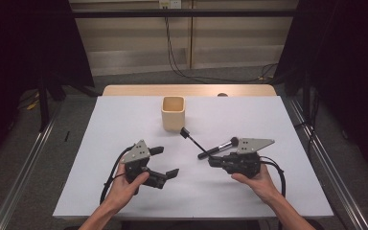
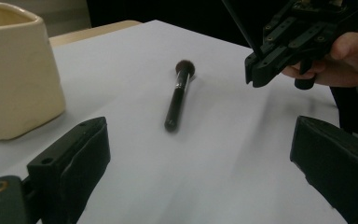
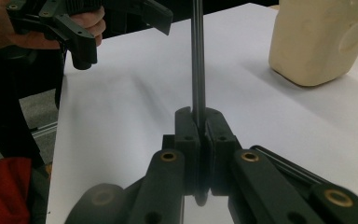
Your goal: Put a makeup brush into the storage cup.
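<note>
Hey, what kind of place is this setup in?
Probably a lab or recording studio, not a home: black curtains flank a lone white table, metal floor rails run beside it, and cables trail from the back wall.

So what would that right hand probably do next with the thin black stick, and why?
Probably carry it toward the cream cup and lower it in. The right claw is shut on the thin stick, lifted off the table, and the cup stands open-topped just beyond it.
</note>
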{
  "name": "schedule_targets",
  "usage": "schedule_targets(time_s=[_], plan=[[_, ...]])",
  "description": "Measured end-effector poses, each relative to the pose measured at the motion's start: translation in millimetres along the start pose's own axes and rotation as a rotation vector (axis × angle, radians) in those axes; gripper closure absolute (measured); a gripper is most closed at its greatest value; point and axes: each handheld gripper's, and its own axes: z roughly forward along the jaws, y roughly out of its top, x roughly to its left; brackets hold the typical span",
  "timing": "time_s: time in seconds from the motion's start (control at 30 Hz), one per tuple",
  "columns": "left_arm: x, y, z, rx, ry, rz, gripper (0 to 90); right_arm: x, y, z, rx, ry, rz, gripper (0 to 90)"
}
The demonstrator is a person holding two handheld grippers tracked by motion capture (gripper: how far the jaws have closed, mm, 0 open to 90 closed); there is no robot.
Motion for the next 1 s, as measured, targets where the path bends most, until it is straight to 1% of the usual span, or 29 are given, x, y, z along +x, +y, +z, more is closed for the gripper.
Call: schedule_targets(time_s=[0.07,0.17,0.23,0.3,0.33,0.43,0.47,0.53,0.57,0.6,0.73,0.83,0.87,0.93,0.97,1.0], plan=[[-1.4,2.4,4.0,-0.012,-0.019,-0.006,4.9,-0.2,0.0,-0.2,0.000,-0.001,0.000,86.6],[-4.7,6.1,10.1,-0.031,-0.051,0.015,3.7,0.0,0.2,-0.7,-0.003,0.000,-0.001,86.6],[-7.1,9.5,14.6,-0.039,-0.048,0.009,3.9,-0.2,0.2,-0.9,-0.003,0.001,-0.003,86.6],[-8.4,12.5,19.1,-0.043,-0.055,0.000,3.7,0.0,0.1,-1.0,-0.004,0.001,-0.002,86.6],[-8.9,15.2,22.4,-0.041,-0.056,0.009,3.9,0.0,0.1,-1.0,-0.003,0.003,-0.003,86.6],[-11.6,21.4,29.6,-0.055,-0.057,0.015,4.1,0.3,0.0,-0.5,-0.003,0.004,-0.003,86.6],[-12.1,22.7,31.2,-0.055,-0.054,0.022,4.1,0.6,0.0,-0.4,-0.003,0.003,-0.004,86.6],[-13.5,25.2,35.6,-0.062,-0.055,0.022,4.3,0.7,-0.1,-0.5,-0.001,0.006,-0.004,86.6],[-14.6,25.9,37.7,-0.067,-0.054,0.018,5.5,0.7,-0.2,-0.5,-0.003,0.005,-0.005,86.6],[-15.3,26.5,39.6,-0.068,-0.045,0.027,8.4,0.6,-0.1,-0.8,-0.002,0.005,-0.004,86.6],[-16.3,28.7,46.0,-0.080,-0.052,0.021,13.9,0.5,-0.3,-1.5,-0.002,0.005,-0.003,86.6],[-16.1,31.0,48.9,-0.077,-0.042,0.023,16.4,0.7,-0.5,-1.2,-0.001,0.005,-0.006,86.6],[-15.5,32.2,49.8,-0.088,-0.039,0.019,18.9,0.7,-0.5,-1.0,-0.001,0.005,-0.005,86.6],[-14.9,34.6,50.6,-0.092,-0.036,0.023,22.8,0.8,-0.7,-0.4,-0.001,0.005,-0.006,86.6],[-14.9,35.8,51.2,-0.102,-0.041,0.019,25.2,0.9,-0.8,-0.3,-0.001,0.006,-0.007,86.6],[-14.7,37.1,51.3,-0.100,-0.035,0.019,27.5,0.9,-0.8,-0.2,0.000,0.005,-0.008,86.6]])
